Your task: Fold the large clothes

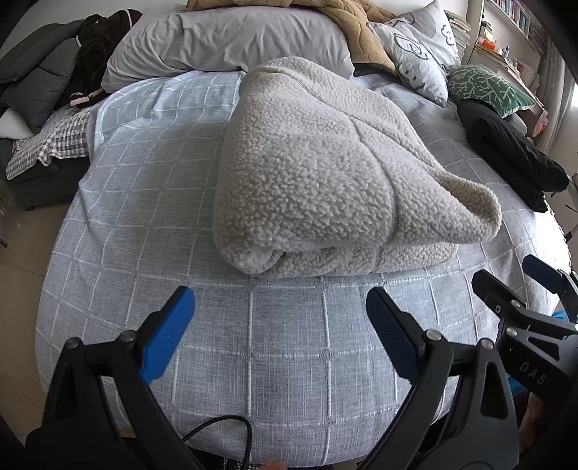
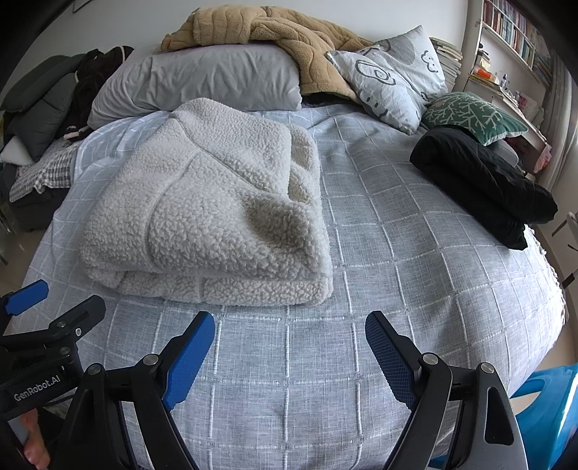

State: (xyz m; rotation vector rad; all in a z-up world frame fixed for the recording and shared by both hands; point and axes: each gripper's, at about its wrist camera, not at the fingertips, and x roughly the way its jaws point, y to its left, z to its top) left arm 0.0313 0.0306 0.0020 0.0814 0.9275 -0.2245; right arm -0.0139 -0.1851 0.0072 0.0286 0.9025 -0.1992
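A cream fleece garment [image 1: 325, 170] lies folded into a thick bundle on the blue-grey checked bedspread [image 1: 271, 343]. It also shows in the right wrist view [image 2: 209, 213], left of centre. My left gripper [image 1: 280, 307] is open and empty, hovering just in front of the bundle's near edge. My right gripper [image 2: 289, 332] is open and empty, in front of the bundle's right corner. The right gripper also shows at the right edge of the left wrist view [image 1: 505, 282]. The left gripper also shows at the left edge of the right wrist view [image 2: 54, 300].
A folded black garment [image 2: 484, 184] lies at the bed's right edge. Pillows [image 2: 202, 83] and a tan fleece blanket [image 2: 274, 32] sit at the head. Dark clothes and a checked cloth [image 1: 54, 141] lie left. A bookshelf [image 2: 513, 32] stands at right, a blue stool [image 2: 549, 408] below.
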